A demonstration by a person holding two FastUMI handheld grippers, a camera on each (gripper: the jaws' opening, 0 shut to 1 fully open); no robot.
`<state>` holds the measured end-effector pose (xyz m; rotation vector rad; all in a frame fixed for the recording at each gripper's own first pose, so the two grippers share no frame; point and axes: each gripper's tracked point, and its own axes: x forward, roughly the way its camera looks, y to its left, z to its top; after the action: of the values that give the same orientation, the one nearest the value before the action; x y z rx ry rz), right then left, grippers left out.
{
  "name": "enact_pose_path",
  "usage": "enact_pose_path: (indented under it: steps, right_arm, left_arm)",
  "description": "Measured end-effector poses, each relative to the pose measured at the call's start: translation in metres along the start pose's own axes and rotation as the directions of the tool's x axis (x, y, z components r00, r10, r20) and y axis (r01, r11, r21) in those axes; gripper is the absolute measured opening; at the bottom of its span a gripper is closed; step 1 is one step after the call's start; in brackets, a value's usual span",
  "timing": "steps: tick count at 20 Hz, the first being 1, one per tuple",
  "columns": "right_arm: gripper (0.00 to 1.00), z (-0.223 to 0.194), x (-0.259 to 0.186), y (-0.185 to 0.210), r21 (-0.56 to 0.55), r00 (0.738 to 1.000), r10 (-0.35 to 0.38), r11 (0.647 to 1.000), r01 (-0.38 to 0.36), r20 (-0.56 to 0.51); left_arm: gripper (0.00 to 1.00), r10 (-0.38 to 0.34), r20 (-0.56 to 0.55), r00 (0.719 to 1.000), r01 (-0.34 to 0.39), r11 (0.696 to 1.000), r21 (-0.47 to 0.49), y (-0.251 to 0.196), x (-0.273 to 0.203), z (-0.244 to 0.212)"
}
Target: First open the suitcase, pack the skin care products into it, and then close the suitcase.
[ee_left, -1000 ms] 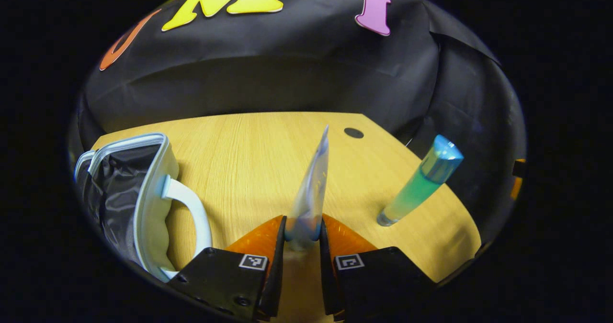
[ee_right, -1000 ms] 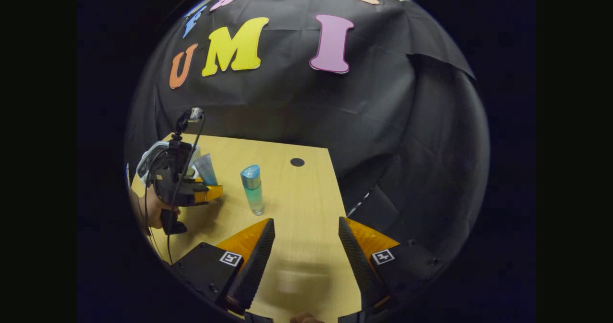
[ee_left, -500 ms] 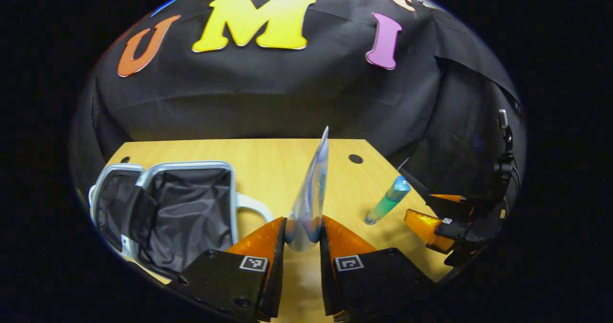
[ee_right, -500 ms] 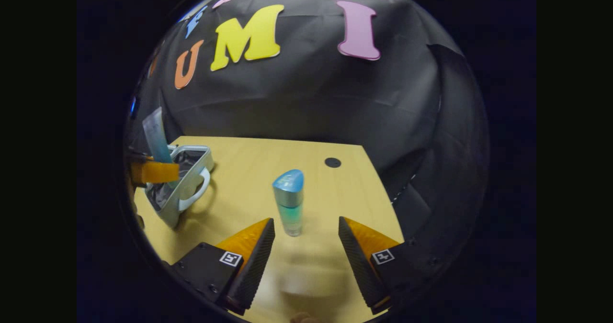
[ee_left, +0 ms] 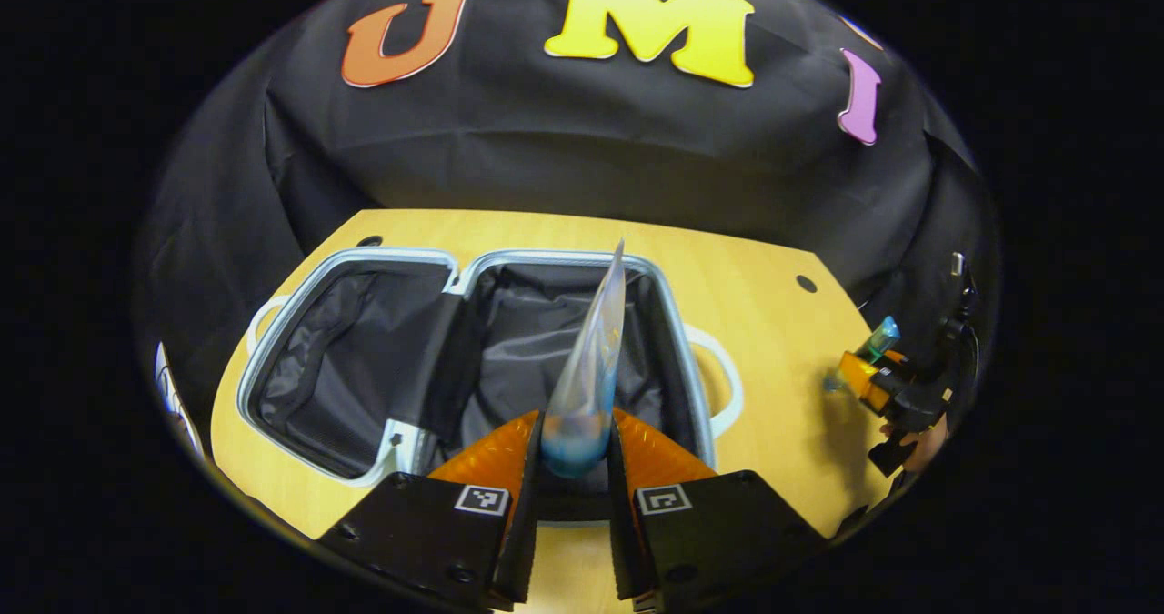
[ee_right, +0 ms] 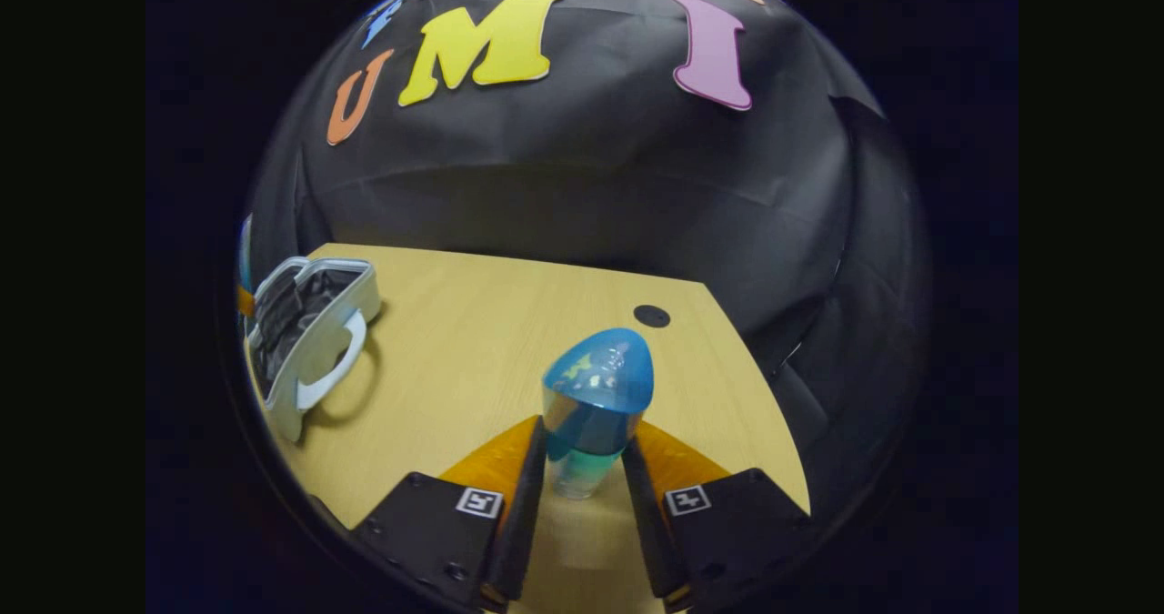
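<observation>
Left gripper (ee_left: 575,446) pinching translucent tube (ee_left: 591,368) above open suitcase (ee_left: 473,350) on table (ee_left: 773,323), right gripper (ee_right: 584,468) clamped around blue-capped bottle (ee_right: 596,405); no legible label on either

- On the left gripper (ee_left: 575,468), two black housing blocks are seen, each marked with a small square black-and-white tag.
- Dark screw heads are set into the blocks' corners.
- The right gripper (ee_right: 584,478) is built alike: black blocks, square tags, wedge-shaped fingers with ribbed inner faces.
- In the left gripper view, a black handle and a thin cable are seen on the far right gripper (ee_left: 896,391).
</observation>
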<state>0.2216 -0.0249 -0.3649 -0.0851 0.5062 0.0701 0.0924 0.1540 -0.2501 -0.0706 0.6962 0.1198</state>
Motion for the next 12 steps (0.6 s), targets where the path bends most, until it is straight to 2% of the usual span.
enact_pose_path:
  steps: [3, 6, 12]
  right_arm:
    - [0.42, 0.001, -0.007, 0.005, -0.011, 1.000, 0.001, 1.000, -0.001, -0.024]
    - [0.39, 0.018, -0.035, 0.026, -0.019, 1.000, 0.012, 1.000, -0.012, -0.024]
    - [0.39, 0.061, -0.116, 0.100, -0.031, 0.995, 0.101, 0.994, -0.101, 0.000]
  left_arm:
    - [0.37, -0.003, -0.056, 0.998, 0.003, 1.000, -0.002, 0.016, 0.013, -0.009]
    - [0.37, -0.034, -0.114, 0.993, 0.036, 0.999, 0.013, 0.024, 0.032, -0.018]
    - [0.37, -0.054, -0.275, 0.960, 0.069, 0.997, 0.042, 0.039, 0.064, -0.041]
